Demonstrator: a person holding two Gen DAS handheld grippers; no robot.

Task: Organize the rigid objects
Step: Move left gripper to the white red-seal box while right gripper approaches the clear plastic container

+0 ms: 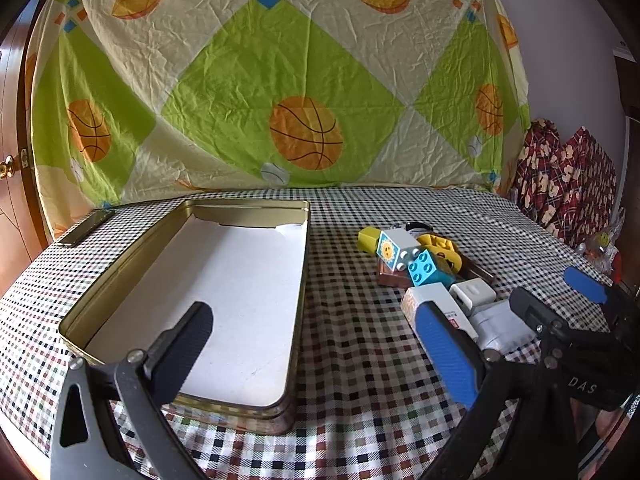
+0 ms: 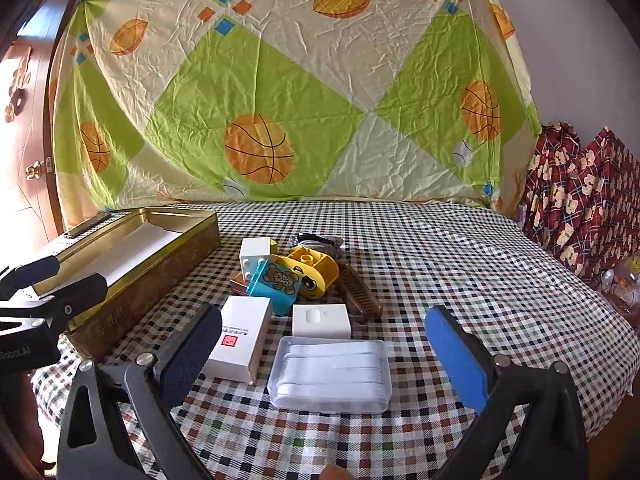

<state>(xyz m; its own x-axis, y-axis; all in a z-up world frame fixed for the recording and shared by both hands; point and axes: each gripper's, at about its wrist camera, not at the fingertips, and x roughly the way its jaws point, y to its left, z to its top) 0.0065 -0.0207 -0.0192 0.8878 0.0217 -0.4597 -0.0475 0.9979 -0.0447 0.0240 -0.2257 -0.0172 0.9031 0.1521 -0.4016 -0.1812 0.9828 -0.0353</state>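
An open gold tin (image 1: 120, 264) lined with white paper lies on the checked table; it also shows at the left in the right wrist view as the tin (image 2: 160, 276). My left gripper (image 1: 316, 344) hangs open above the tin's near right corner, nothing between its fingers. My right gripper (image 2: 324, 344) stands open over a clear plastic box (image 2: 330, 376). Beyond it lie a white carton with a red stamp (image 2: 240, 336), a small white box (image 2: 320, 320), a blue bear brick (image 2: 276, 284), a yellow brick (image 2: 316, 268), a white brick (image 2: 256, 252) and a brown comb (image 2: 360, 296). The same pile (image 1: 420, 264) lies right of the tin.
A thin dark lid or strip (image 1: 86, 226) lies at the tin's far left corner. A patterned sheet (image 1: 280, 80) hangs behind the table. Red plaid fabric (image 2: 580, 200) is heaped at the right. A wooden door (image 2: 24, 128) stands on the left.
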